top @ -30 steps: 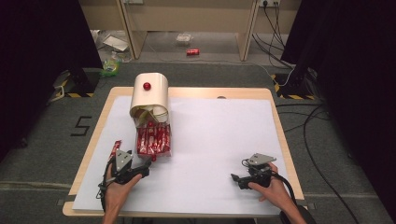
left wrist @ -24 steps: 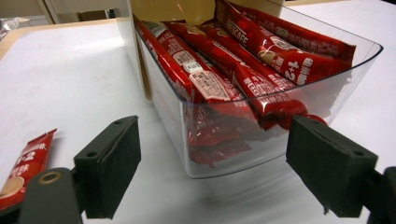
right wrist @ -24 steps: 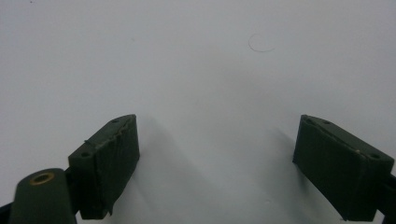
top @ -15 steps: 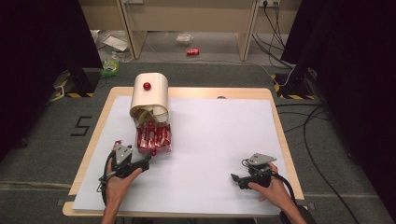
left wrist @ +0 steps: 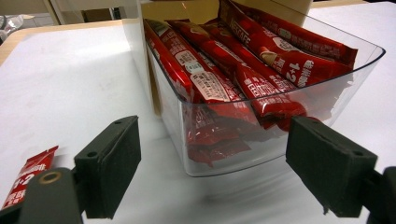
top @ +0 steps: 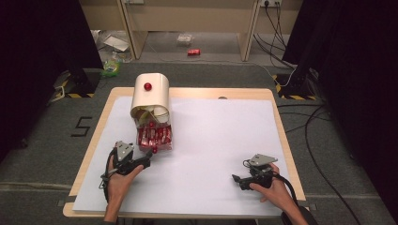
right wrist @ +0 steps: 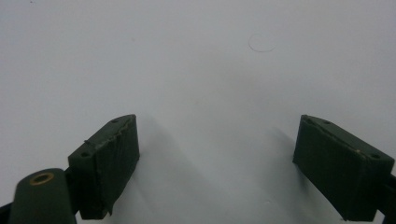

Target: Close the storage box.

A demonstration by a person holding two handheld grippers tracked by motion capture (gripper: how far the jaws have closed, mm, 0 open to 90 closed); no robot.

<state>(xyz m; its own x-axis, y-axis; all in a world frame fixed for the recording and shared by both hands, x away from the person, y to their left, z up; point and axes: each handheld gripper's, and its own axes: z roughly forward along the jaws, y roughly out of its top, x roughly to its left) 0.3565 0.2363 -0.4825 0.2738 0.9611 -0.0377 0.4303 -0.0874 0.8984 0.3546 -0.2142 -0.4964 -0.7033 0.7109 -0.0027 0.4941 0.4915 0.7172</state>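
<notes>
A cream rounded dispenser [top: 151, 96] with a red knob stands at the table's back left. In front of it a clear plastic tray [top: 140, 140] holds several red coffee sachets [top: 155, 136]. My left gripper [top: 146, 156] is open, its tips just short of the tray's near corner. In the left gripper view the tray's clear wall [left wrist: 327, 79] stands between and beyond the open jaws [left wrist: 215, 172], packed with sachets [left wrist: 224, 60]. A loose red sachet [left wrist: 28, 175] lies on the sheet beside the left jaw. My right gripper [top: 237, 179] rests open and empty over the white sheet [right wrist: 215, 168].
A white sheet [top: 220, 140] covers most of the wooden table [top: 277, 110]. On the floor beyond lie a red can [top: 193, 52], scattered litter [top: 112, 65] and cables [top: 324, 140]. Black curtains stand at both sides.
My left gripper has moved forward and to the right, up to the tray's near corner, passing the loose sachet. The right gripper has stayed put.
</notes>
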